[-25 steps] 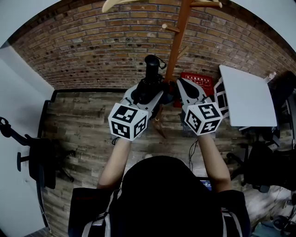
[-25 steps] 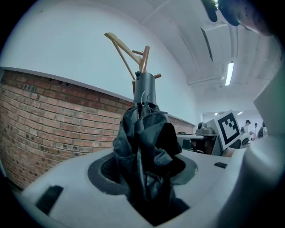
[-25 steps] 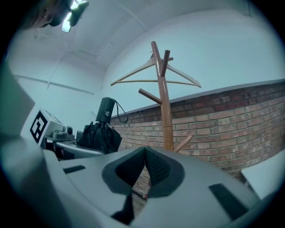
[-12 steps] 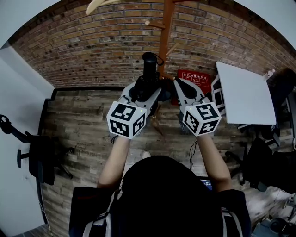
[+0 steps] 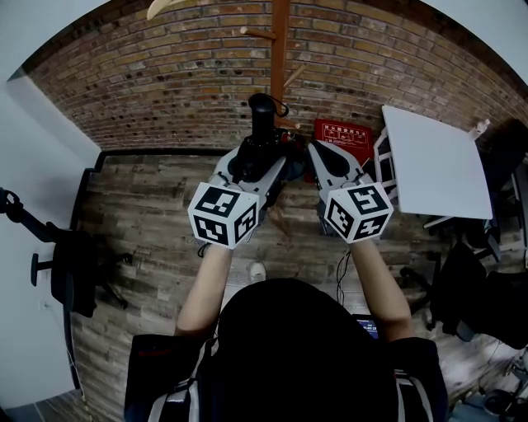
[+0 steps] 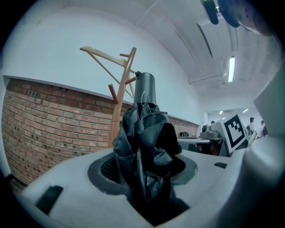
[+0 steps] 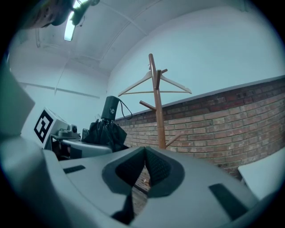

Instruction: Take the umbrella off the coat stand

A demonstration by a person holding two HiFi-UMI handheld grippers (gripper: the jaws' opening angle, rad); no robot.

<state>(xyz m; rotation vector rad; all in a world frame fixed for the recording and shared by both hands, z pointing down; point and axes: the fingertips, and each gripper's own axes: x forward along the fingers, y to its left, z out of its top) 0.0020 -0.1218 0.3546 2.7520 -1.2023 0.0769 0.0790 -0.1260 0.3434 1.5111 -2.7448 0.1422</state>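
A folded black umbrella [image 6: 143, 153] stands upright between the jaws of my left gripper [image 5: 262, 163], which is shut on its cloth. Its dark handle [image 5: 260, 115] points up, clear of the stand. The wooden coat stand [image 5: 279, 49] rises behind it against the brick wall, with a pale hanger [image 5: 169, 7] on top. From the right gripper view, the umbrella [image 7: 106, 130] is left of the stand [image 7: 156, 104]. My right gripper [image 5: 318, 155] hovers beside the left one, its pads [image 7: 156, 167] meeting with nothing between them.
A white table [image 5: 433, 165] stands to the right, with dark chairs [image 5: 474, 288] below it. At the foot of the brick wall [image 5: 148, 91] sits a red box [image 5: 342, 140]. Left of me is a black chair [image 5: 70, 276] on the wooden floor [image 5: 140, 222].
Both grippers have moved sideways together with the umbrella held. In the head view the stand's pole has slid left, from right of the umbrella handle to just behind it.
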